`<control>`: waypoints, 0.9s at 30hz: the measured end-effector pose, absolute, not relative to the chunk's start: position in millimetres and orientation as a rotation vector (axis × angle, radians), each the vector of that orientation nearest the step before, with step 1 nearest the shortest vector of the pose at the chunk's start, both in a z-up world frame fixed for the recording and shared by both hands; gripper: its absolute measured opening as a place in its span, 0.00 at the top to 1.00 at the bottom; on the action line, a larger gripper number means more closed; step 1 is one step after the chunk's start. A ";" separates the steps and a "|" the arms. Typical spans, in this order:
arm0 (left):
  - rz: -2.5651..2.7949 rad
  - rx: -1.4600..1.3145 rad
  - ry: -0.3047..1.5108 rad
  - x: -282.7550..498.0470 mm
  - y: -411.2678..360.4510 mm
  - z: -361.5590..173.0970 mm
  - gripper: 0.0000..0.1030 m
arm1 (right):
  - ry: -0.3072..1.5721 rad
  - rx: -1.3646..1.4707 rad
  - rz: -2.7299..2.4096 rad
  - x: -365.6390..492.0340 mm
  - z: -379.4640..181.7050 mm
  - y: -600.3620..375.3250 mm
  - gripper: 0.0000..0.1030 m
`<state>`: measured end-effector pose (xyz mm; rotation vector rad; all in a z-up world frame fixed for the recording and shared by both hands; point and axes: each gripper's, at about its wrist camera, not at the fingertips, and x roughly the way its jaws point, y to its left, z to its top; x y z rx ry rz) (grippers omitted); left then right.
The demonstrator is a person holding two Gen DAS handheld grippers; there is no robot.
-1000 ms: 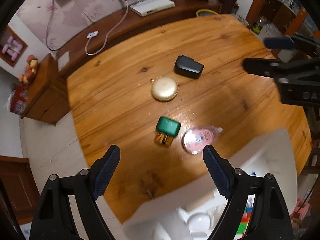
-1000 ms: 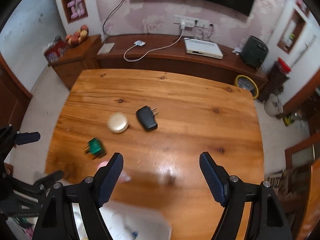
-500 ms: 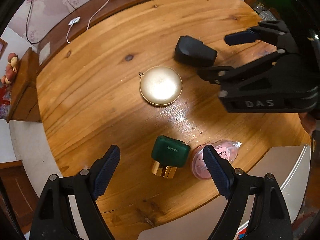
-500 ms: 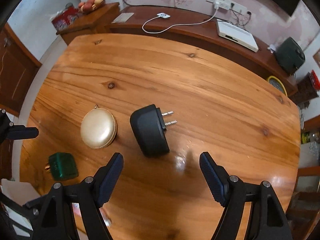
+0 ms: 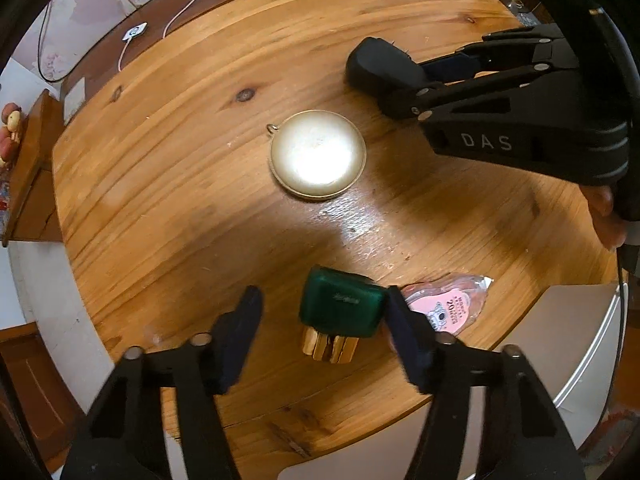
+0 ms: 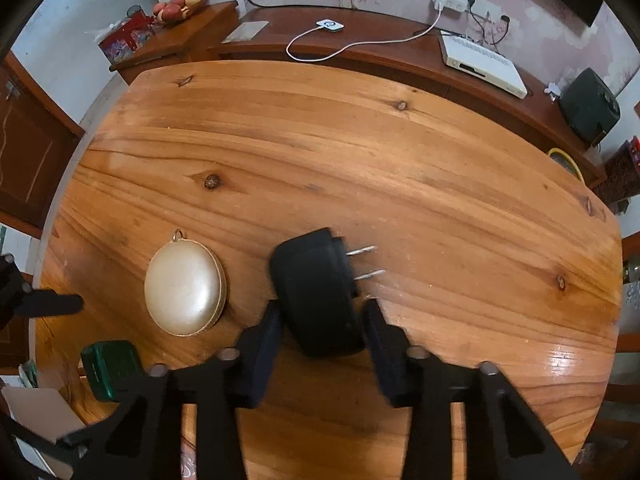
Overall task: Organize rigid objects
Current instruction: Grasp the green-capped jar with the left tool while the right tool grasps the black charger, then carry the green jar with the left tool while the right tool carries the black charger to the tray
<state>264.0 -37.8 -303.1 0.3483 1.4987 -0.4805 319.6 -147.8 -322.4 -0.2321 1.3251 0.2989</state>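
While clamped: right gripper (image 6: 322, 314), black charger (image 6: 316, 292)

- Left black two-finger gripper (image 5: 320, 320): points straight down; jaws have just been closing, one pad at the green case, the other clear.
- Right black two-finger gripper (image 6: 322, 328): points steeply down; jaws clamp the black adapter.

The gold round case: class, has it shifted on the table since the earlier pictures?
No. In the right wrist view the gold round case lies beside the black charger, below the dark knot, as before; only the cameras moved.
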 end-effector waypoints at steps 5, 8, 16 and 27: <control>-0.486 0.377 1.466 256.0 -44.4 -299.8 0.58 | 1.318 -0.223 0.298 316.3 -319.5 -148.7 0.68; -0.468 0.401 1.448 249.4 -46.7 -295.8 0.58 | 1.308 -0.199 0.301 312.5 -314.6 -153.1 0.68; -0.454 0.339 1.383 234.0 -43.9 -254.7 0.58 | 1.252 -0.068 0.327 292.2 -279.8 -173.9 0.68; -0.506 0.291 1.234 189.4 -35.1 -155.3 0.58 | 1.093 0.061 0.346 218.0 -187.7 -188.4 0.68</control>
